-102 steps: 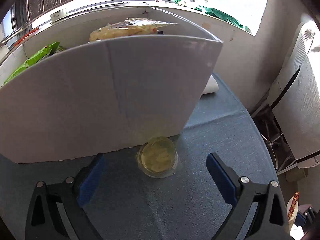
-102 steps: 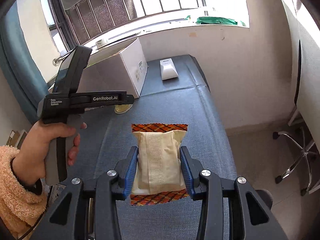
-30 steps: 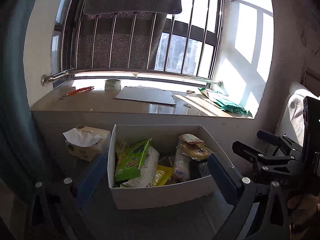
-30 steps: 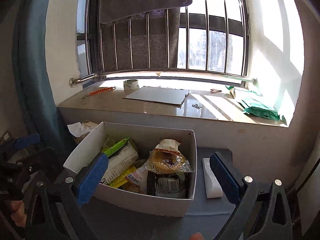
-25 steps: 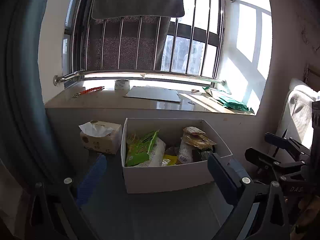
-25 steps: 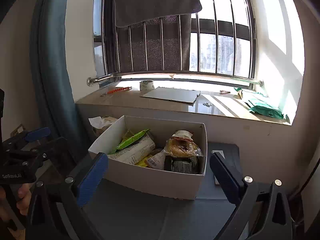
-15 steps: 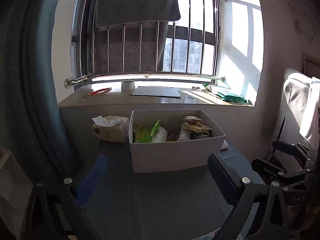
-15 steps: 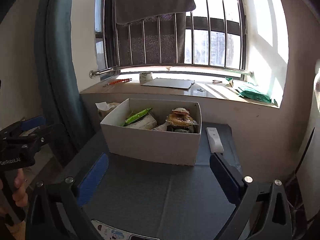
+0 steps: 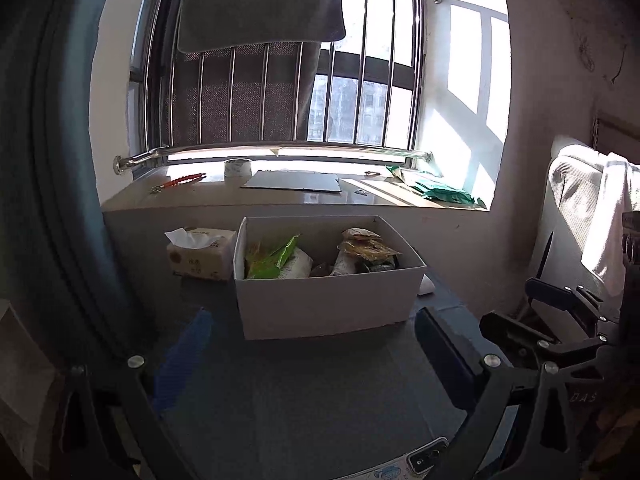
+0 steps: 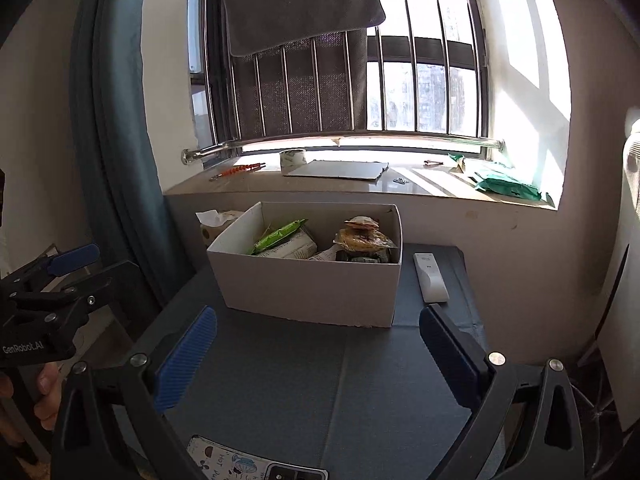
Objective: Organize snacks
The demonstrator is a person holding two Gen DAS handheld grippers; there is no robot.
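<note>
Both the left gripper (image 9: 310,350) and the right gripper (image 10: 318,354) are hovering wide apart and empty above the blue-grey cloth-covered table (image 10: 304,376). The white rectangular cardboard box (image 10: 310,286) is sitting at the table's far end, holding the crinkly packaged snacks (image 10: 362,240). A white remote control (image 10: 430,276) is lying just beside it.

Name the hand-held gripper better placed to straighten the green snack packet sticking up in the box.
Left, marginally. The green snack packet leans at the left end of the white box; the left hand-held gripper is open and on that side. The right hand-held gripper, also open, would reach across.
</note>
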